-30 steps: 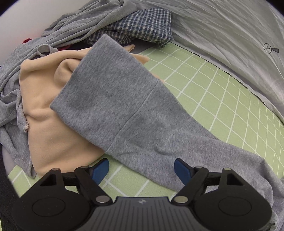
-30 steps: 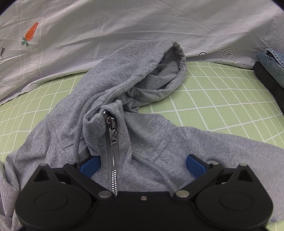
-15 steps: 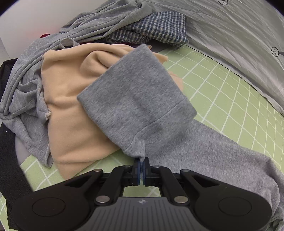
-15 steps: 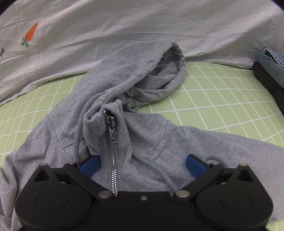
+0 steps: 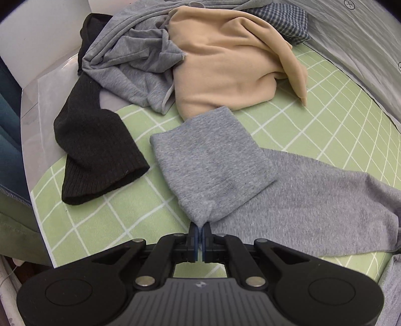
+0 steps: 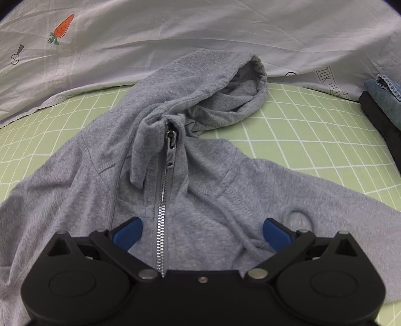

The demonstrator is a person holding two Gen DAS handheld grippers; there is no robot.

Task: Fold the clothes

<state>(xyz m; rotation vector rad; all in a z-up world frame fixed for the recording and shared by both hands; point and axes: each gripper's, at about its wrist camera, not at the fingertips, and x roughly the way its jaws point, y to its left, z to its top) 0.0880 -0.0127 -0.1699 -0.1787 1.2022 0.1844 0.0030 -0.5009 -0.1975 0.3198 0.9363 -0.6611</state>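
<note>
A grey zip hoodie [image 6: 175, 200] lies on the green grid mat [image 6: 313, 140], hood at the far side, zipper closed up the middle. Its sleeve [image 5: 288, 195] shows in the left wrist view, with the cuff [image 5: 210, 155] folded back. My left gripper [image 5: 199, 235] is shut on the sleeve's edge near the cuff. My right gripper [image 6: 201, 232] is open, its blue pads on either side of the zipper over the hoodie's chest, holding nothing.
A pile of clothes lies beyond the sleeve: a beige garment [image 5: 230, 62], a grey top [image 5: 135, 57], a black knit piece [image 5: 95, 150] and a checked shirt [image 5: 283, 20]. A white sheet [image 6: 175, 32] borders the mat. Folded denim [image 6: 383, 95] sits at the far right.
My left gripper closed on the sleeve near the cuff and pulled it off the beige garment toward me. The right gripper stayed open and moved slightly back over the hoodie.
</note>
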